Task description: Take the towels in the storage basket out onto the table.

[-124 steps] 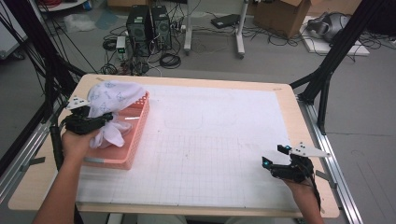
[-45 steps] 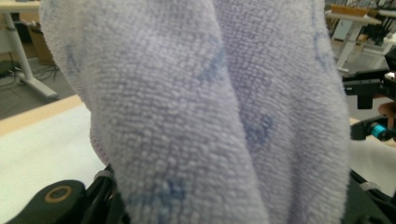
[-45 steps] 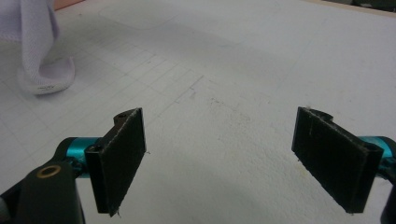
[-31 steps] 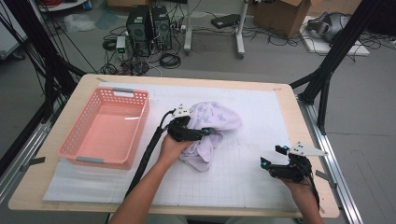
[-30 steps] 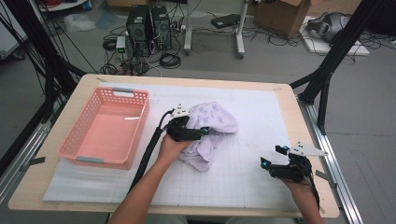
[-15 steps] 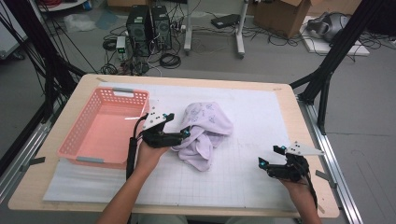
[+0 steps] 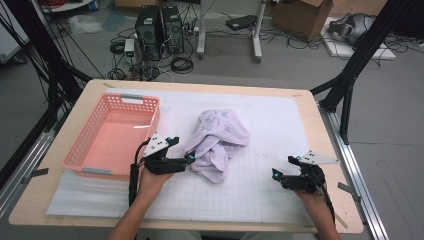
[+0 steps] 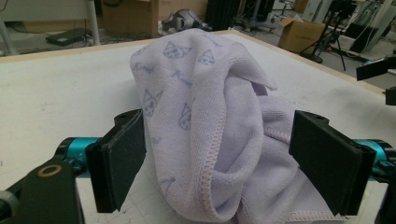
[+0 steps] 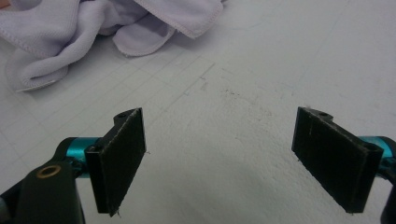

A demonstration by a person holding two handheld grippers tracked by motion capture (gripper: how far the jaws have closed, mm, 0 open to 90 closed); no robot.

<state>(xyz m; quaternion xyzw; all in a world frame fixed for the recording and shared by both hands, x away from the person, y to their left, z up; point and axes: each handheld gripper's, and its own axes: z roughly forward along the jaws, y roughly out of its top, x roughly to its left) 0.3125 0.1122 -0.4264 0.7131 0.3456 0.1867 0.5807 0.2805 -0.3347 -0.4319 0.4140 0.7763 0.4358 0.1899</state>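
Observation:
A crumpled lilac towel point(image 7: 220, 135) with small blue cat prints lies in a heap on the white gridded mat point(image 7: 280, 125). My left gripper point(image 7: 189, 159) rests at the heap's left edge, pointing right at it. In the left gripper view the towel point(image 8: 205, 116) bulges between the jaws, which have just been opening and now stand wide; the pads do not press on it. My right gripper point(image 7: 275, 175) sits at the mat's right front, open, with bare mat between its jaws point(image 9: 219, 158) and the towel point(image 9: 70, 28) farther off.
A pink plastic basket point(image 7: 85, 150) stands at the table's left, just behind my left hand. The wooden table edge point(image 7: 200, 225) runs along the front. Black frame legs, computers and cables stand on the floor beyond the table.
My left gripper has let go of the towel and drawn back to the left, toward the basket. The towel has settled into a heap on the mat. The right hand has stayed put.

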